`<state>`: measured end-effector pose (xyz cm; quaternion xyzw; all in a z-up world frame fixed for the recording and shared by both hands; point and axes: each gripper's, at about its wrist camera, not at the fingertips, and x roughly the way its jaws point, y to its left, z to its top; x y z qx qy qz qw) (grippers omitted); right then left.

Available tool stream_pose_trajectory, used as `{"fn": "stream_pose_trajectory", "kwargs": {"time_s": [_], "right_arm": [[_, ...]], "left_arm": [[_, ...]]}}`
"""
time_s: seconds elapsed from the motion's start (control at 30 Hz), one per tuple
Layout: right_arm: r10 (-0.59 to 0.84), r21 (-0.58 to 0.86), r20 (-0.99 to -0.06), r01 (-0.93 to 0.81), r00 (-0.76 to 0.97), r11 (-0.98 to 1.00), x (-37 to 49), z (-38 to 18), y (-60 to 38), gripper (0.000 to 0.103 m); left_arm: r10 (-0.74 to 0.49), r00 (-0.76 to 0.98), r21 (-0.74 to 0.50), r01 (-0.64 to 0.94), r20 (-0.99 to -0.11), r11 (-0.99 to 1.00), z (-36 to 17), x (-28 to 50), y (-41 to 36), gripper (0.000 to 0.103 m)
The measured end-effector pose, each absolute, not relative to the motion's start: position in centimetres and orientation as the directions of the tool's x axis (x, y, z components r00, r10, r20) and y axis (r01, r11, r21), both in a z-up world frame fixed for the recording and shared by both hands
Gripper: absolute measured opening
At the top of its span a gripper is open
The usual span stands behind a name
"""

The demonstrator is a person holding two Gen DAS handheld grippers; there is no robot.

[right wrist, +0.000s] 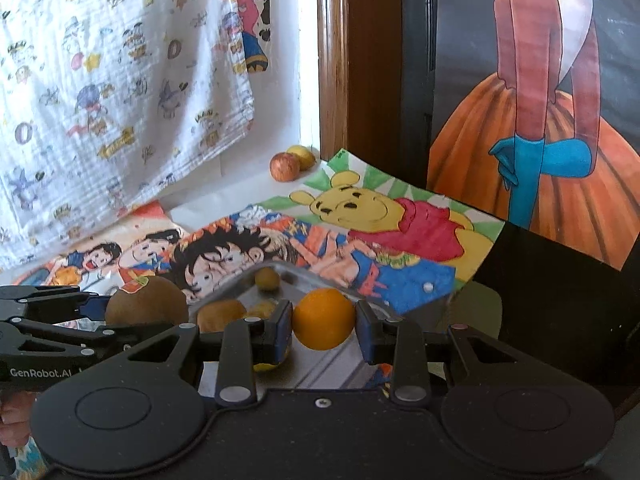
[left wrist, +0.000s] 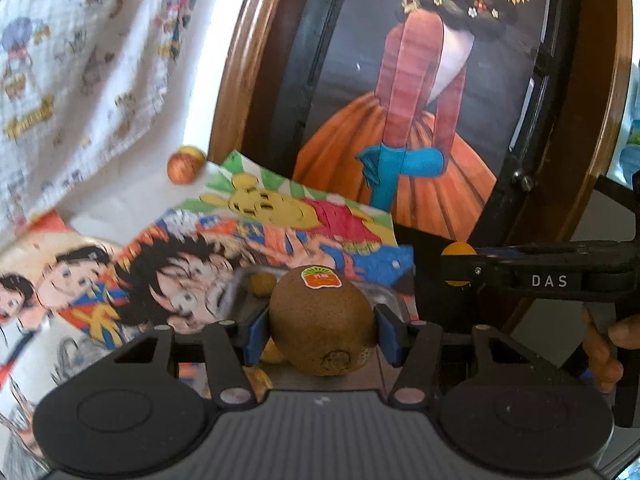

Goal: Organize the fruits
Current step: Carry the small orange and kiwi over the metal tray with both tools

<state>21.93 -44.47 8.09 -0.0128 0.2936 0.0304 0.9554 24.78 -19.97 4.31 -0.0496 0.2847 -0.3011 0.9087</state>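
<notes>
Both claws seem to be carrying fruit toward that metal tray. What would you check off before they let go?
1. Left claw grips the kiwi: ok, pads on both sides.
2. Right claw grips the orange: ok.
3. Free space in the metal tray: ok, bare metal below the orange, small fruits further back.
4. Claws clear of each other: ok, side by side with a gap.
5. Fruit low enough over the tray to release: cannot tell.
6. Fruit left outside: not ok, an apple and a yellow fruit sit by the wall.
</notes>
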Motion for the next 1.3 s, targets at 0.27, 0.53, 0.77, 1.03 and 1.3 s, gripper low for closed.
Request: {"fn": "stream_pose_trajectory", "kwargs": {"time_s": [0.27,0.53,0.77,1.03,1.3], "right_arm": [[0.048,-0.018,-0.579,-0.072,0.814,0.997,20.9,5.1,-44.6,0.036],[0.046,-0.013,-0.614,-0.068,0.788,0.998,20.9,2.5,-45.0,0.036],[0.058,-0.040,-0.626,-0.107,0.777,0.993,21.8,1.5,-44.8,0.036],[0.064,-0.048,-0.638,-0.123,0.767,0.991,22.5,1.0,-44.8,0.036],[0.066,-0.094,-0.652,-0.166,0.756,0.982,23.4,0.9,-44.3,0.036]], "left_arm": [[-0.572,0.627,-0.237,0.538,-0.529,0.809,2.6,23.6,-21.2,0.059],[-0.562,0.598,-0.211,0.555,-0.571,0.805,1.4,23.1,-22.0,0.059],[-0.544,0.562,-0.218,0.542,-0.623,0.811,0.6,23.4,-22.4,0.059],[-0.518,0.559,-0.191,0.539,-0.648,0.821,0.5,23.6,-22.9,0.059],[-0.474,0.551,-0.118,0.559,-0.686,0.821,0.4,23.5,-23.9,0.059]]}}
